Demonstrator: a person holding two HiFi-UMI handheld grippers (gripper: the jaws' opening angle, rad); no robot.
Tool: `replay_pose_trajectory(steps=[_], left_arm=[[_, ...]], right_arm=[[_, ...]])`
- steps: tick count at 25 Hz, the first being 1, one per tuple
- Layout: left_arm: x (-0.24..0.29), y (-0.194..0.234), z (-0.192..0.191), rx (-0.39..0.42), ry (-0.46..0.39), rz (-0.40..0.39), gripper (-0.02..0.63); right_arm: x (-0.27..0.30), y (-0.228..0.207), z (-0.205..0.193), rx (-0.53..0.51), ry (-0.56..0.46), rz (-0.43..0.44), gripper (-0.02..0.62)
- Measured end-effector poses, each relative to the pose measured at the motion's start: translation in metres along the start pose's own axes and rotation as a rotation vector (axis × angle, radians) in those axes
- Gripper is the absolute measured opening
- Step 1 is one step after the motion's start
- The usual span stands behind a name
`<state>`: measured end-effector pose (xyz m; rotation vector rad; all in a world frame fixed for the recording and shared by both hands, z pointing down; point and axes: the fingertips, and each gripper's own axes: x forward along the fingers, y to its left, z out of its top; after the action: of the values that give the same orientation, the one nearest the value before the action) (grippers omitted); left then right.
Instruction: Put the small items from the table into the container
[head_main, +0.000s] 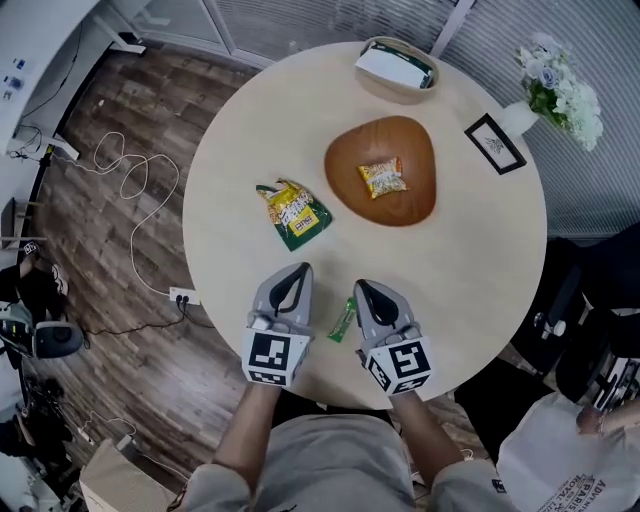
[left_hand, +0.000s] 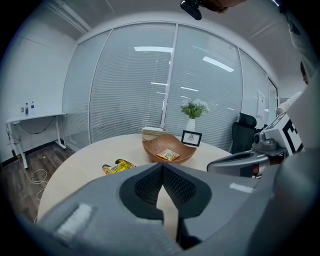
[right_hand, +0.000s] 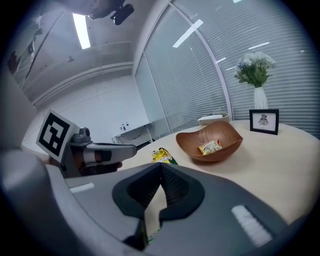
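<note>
Fingers (right_hand: 175, 189) of right gripper (right_hand: 161, 166) together | green sachet (right_hand: 150, 236) mostly hidden behind them

One bowl (head_main: 412, 160). Three packets: orange packet (head_main: 382, 177) inside bowl, yellow packet (head_main: 293, 212) left of bowl, green packet (head_main: 343, 320) nearer person. One basket (head_main: 400, 95), one frame (head_main: 494, 143), one vase (head_main: 516, 118).

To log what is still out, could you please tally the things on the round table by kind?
Snack packets: 3 (orange packet in the bowl, yellow-green packet, thin green packet)
Wooden bowl: 1
Picture frame: 1
Vase of flowers: 1
Basket: 1
Total: 7
</note>
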<state>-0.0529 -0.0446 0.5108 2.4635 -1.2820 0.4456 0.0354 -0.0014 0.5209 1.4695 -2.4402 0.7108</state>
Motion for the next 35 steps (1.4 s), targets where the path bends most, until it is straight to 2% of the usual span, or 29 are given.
replay_pose_trajectory(steps=[4, 11, 20, 26, 31, 35], left_arm=[[-0.003, 0.004, -0.001, 0.025, -0.007, 0.006, -0.003], [-0.017, 0.028, -0.006, -0.004, 0.002, 0.051, -0.003], [-0.04, 0.068, -0.02, -0.042, 0.032, 0.109, -0.003], [-0.053, 0.077, -0.028, -0.067, 0.054, 0.121, -0.003], [-0.056, 0.082, -0.034, -0.077, 0.066, 0.121, -0.003], [-0.059, 0.084, -0.036, -0.075, 0.066, 0.127, -0.003]], right_arm=[[0.013, 0.007, 0.002, -0.02, -0.001, 0.02, 0.003], [0.069, 0.012, 0.01, -0.088, 0.028, 0.017, 0.01], [0.18, 0.026, -0.006, -0.23, 0.186, 0.032, 0.16], [0.221, 0.011, -0.029, -0.226, 0.316, -0.021, 0.207], [0.227, 0.009, -0.035, -0.23, 0.343, -0.024, 0.198], [0.224, 0.014, -0.037, -0.237, 0.362, -0.005, 0.132]])
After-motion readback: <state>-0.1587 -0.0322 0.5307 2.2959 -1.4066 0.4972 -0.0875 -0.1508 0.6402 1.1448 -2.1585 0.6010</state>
